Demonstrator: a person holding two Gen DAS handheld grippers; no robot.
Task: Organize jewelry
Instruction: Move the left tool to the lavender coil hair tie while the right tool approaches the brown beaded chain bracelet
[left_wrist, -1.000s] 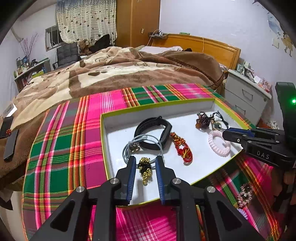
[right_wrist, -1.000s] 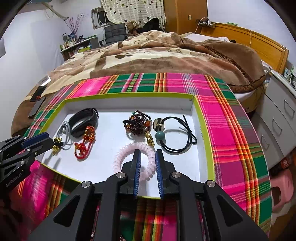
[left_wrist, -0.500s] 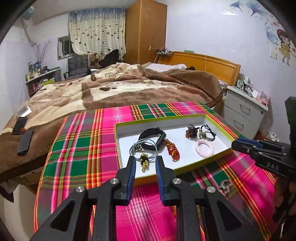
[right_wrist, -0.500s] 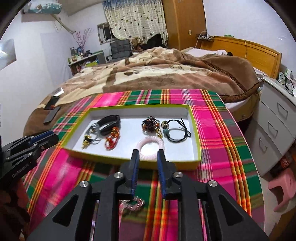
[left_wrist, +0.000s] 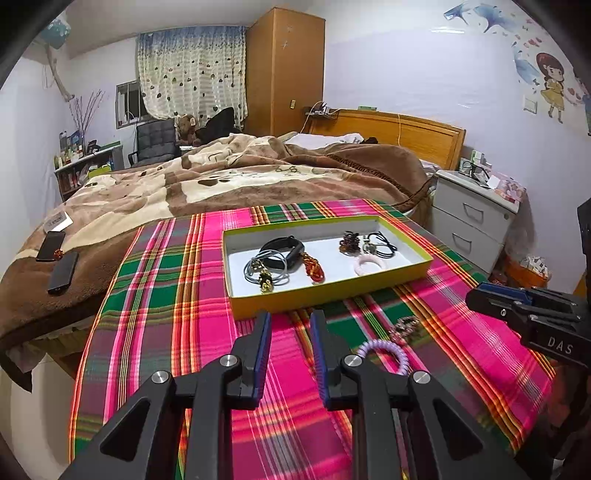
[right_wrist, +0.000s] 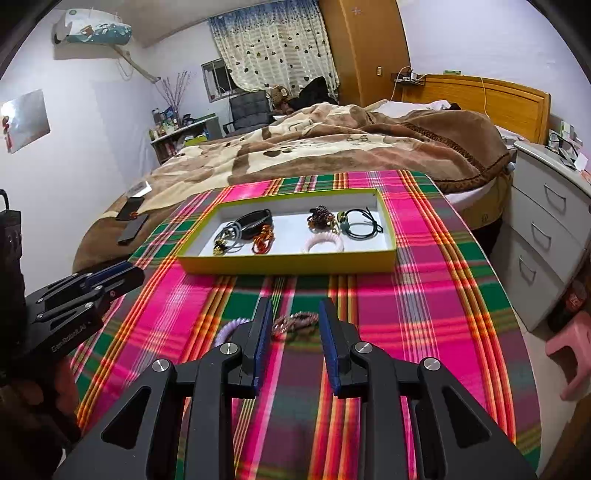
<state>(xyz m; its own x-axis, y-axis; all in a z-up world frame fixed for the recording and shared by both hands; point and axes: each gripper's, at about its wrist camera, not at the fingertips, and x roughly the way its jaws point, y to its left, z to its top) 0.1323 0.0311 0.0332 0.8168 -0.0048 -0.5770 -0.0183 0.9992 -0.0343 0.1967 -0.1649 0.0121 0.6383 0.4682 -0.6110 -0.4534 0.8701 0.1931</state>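
My right fingers (right_wrist: 291, 317) hang parted and empty over the beaded bracelet (right_wrist: 293, 322) at lower centre, short of the tray (right_wrist: 288, 263) — closing crooked could snag the plaid worktop cloth (right_wrist: 406, 295) instead.

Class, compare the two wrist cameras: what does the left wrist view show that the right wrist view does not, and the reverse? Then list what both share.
Only the left wrist view shows the cartoon girl wall sticker and the left gripper head-on, jaws open and empty.

Only the right wrist view shows the air conditioner, the pink stool and the right gripper, jaws open around the beaded bracelet.

Both show the yellow-green tray holding jewelry, the purple coil hair tie outside it on the plaid cloth, and the bed.
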